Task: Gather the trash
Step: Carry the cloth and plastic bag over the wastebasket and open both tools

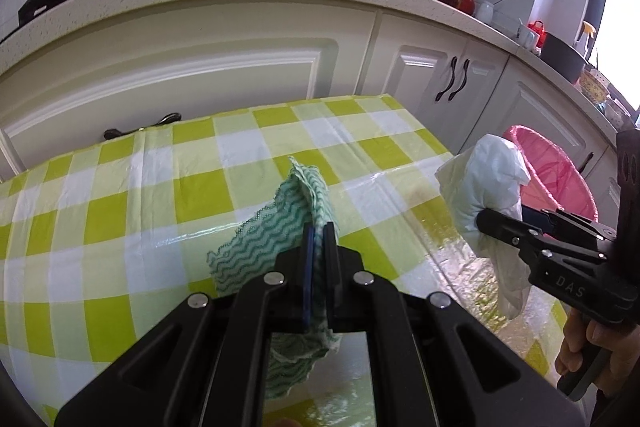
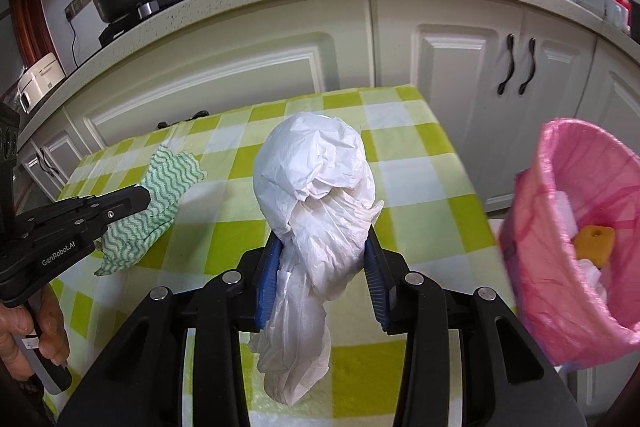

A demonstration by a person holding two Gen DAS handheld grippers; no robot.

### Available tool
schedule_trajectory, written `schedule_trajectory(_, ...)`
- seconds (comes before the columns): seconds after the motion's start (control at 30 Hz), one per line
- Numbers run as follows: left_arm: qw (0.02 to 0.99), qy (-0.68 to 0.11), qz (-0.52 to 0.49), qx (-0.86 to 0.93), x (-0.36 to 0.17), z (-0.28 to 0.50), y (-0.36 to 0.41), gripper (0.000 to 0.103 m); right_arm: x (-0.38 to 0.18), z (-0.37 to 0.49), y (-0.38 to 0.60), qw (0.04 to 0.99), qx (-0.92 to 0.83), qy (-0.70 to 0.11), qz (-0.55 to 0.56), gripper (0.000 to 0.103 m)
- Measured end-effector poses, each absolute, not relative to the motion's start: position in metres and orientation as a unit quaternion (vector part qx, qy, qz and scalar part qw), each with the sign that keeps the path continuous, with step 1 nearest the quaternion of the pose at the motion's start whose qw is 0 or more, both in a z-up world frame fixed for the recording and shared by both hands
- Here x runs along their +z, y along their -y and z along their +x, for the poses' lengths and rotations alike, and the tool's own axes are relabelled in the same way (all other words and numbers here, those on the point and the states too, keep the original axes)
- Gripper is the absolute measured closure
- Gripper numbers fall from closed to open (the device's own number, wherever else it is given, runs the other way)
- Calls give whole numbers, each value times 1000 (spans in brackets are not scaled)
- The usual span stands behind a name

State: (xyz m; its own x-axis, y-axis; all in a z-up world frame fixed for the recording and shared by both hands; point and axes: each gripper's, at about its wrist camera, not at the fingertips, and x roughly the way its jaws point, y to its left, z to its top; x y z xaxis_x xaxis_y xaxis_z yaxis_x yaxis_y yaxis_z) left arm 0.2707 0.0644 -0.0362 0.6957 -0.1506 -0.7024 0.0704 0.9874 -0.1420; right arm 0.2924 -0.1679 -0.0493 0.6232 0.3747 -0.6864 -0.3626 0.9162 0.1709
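The left gripper (image 1: 318, 239) has its jaws clamped narrow on a green wavy cloth (image 1: 276, 227) above the checked table (image 1: 120, 195); the right gripper (image 2: 322, 259) pinches a crumpled white plastic bag (image 2: 316, 195); the pink-lined trash bin (image 2: 576, 227) sits at three o'clock, beside the table.

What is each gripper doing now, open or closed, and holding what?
Left gripper: closed on the green cloth.
Right gripper: closed on the white bag.
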Motion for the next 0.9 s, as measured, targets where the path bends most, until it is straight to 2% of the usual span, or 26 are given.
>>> schedule_trajectory(0.47, 934, -338, -32, -114, 24, 262, 19, 98, 1, 263, 268, 929, 146, -338, 35, 65)
schedule_trajectory(0.9, 933, -295, -7, -206, 71, 282, 147, 98, 21, 268, 371, 948, 65, -307, 48, 65)
